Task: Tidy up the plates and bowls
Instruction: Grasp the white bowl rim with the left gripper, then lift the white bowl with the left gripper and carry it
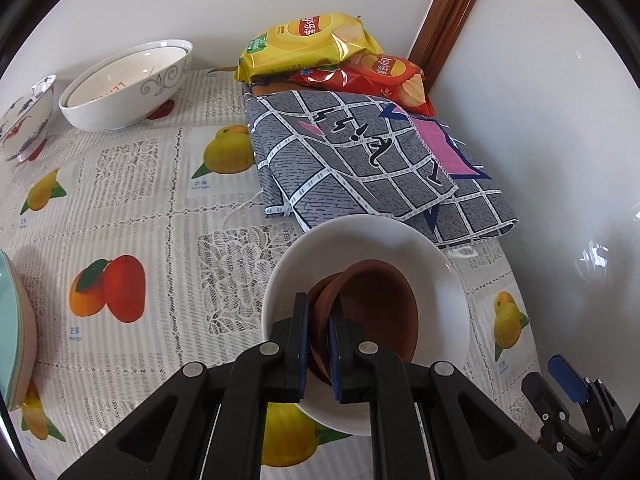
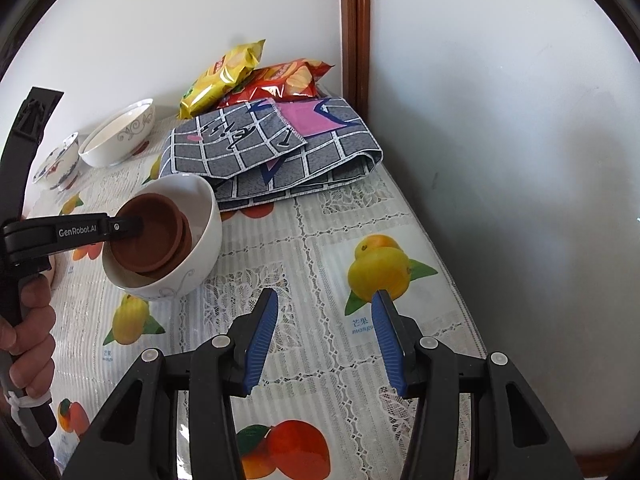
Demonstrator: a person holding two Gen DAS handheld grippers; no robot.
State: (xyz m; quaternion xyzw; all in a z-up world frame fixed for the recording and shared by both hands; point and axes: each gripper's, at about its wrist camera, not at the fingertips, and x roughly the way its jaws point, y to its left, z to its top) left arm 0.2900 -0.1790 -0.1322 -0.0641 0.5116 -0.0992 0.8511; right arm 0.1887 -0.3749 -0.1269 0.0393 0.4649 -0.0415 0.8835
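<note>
Our left gripper [image 1: 320, 316] pinches the rim of the brown dishes [image 2: 154, 234] nested in the white bowl [image 2: 208, 216]; our right gripper [image 2: 324, 340] hangs spread. Lifting crookedly could tip the bowl.

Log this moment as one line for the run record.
left claw: shut on brown dish | dish: inside white bowl | right claw: open, holding nothing | step: nesting

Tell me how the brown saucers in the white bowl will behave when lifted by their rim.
The brown saucers look like stiff terracotta, so probably brittle if dropped. They are nested and tilted in the white bowl, so the lower one may slip free. The left tongs pinch only one rim edge, so the saucer could pivot.
</note>
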